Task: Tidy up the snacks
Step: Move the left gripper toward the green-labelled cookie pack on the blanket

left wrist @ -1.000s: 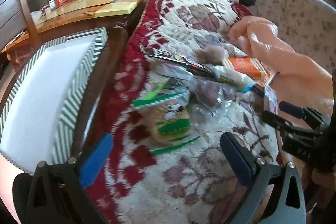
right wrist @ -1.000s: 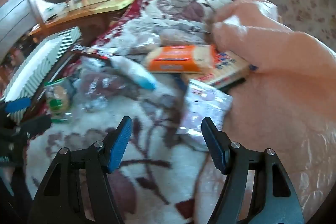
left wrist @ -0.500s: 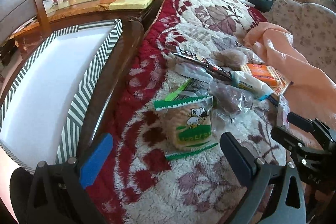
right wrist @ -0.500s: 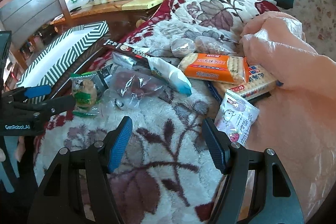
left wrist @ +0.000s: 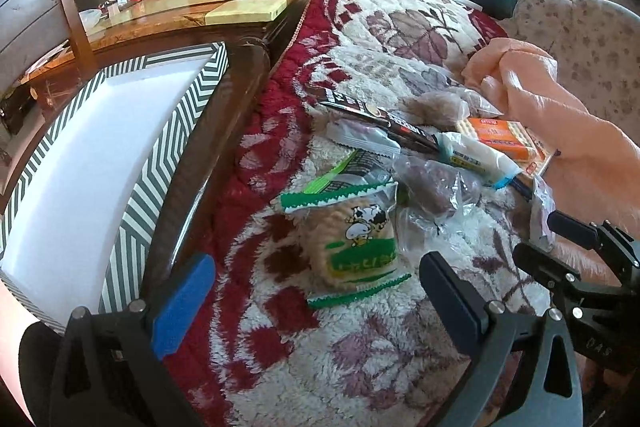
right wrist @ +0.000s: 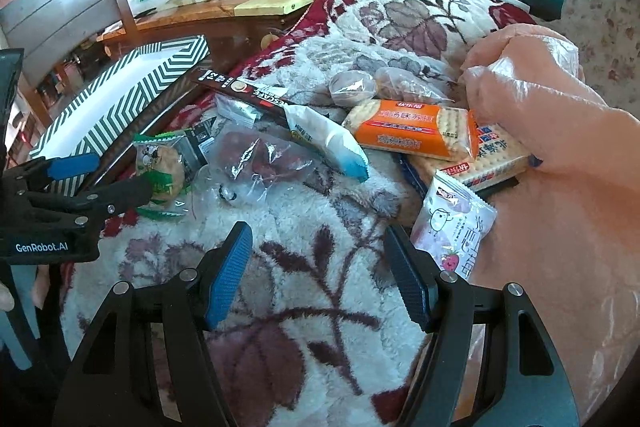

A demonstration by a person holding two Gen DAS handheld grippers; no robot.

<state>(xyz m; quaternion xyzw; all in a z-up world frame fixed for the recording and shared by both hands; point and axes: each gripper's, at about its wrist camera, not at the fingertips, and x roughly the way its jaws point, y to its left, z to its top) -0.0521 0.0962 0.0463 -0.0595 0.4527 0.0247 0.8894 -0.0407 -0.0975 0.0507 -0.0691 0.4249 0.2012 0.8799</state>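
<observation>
Both grippers hover over the floral plush blanket (right wrist: 320,211), jaws wide apart, nothing held. Left gripper (left wrist: 316,301) sits just short of the green-edged cow biscuit packet (left wrist: 352,239), which lies flat on the blanket between its spread fingers in the left wrist view; one finger carries a blue pad (left wrist: 184,305). Right gripper (right wrist: 318,275) is over bare blanket, the white strawberry-print pouch (right wrist: 454,227) just beside its right finger. Snack pile lies across the blanket: clear bag of dark reddish pieces (right wrist: 260,159) next to the cow packet, a white-and-blue sachet (right wrist: 328,141) overlapping a long dark Nescafe stick pack (right wrist: 248,93), an orange cracker pack (right wrist: 412,133) resting partly on a blue-and-red cracker pack (right wrist: 492,157), two clear bags of brown lumps (right wrist: 384,87) behind those. Peach fleece cloth (right wrist: 560,155) bunches on the right, touching the cracker packs. Striped green-and-white box (left wrist: 100,163), white inside, nothing in it, stands left of the blanket beyond a dark wooden rail (left wrist: 208,155). Left gripper also shows at the left edge of the right wrist view, close to the cow packet.
</observation>
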